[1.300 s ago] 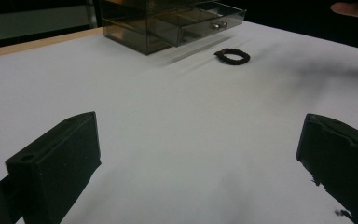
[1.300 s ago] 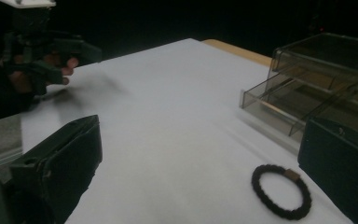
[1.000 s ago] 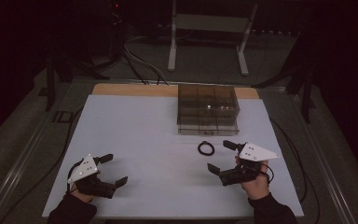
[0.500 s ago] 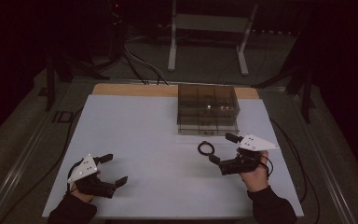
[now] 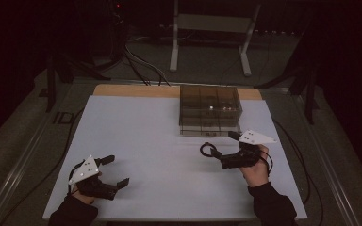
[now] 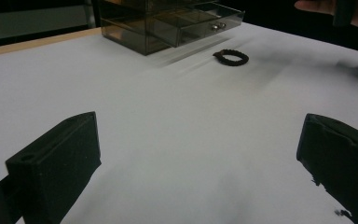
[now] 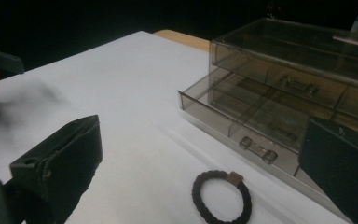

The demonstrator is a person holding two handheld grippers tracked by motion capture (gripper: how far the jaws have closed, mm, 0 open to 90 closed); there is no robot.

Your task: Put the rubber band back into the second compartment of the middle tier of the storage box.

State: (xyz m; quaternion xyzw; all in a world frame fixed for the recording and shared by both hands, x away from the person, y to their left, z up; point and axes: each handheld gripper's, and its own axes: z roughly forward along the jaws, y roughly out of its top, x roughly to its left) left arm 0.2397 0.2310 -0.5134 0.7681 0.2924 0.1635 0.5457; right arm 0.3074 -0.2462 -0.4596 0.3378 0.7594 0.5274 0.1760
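Right gripper point(image 7: 200, 154) wide open, empty, just over hair tie point(image 7: 221, 195); lower straight, straddle band, close near open drawer point(image 7: 223, 116).

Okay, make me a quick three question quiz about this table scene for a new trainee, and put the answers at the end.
1. True or false: the right gripper is shut on the black hair tie.
2. Which drawer of the clear drawer box is pulled out: A) the top one, B) the bottom one, C) none?
3. Fill in: the left gripper is over the ____ table cover, with its fingers spread.

Key
1. False: the tie lies loose on the cover, between the open fingers.
2. B, going by the right gripper view.
3. White.
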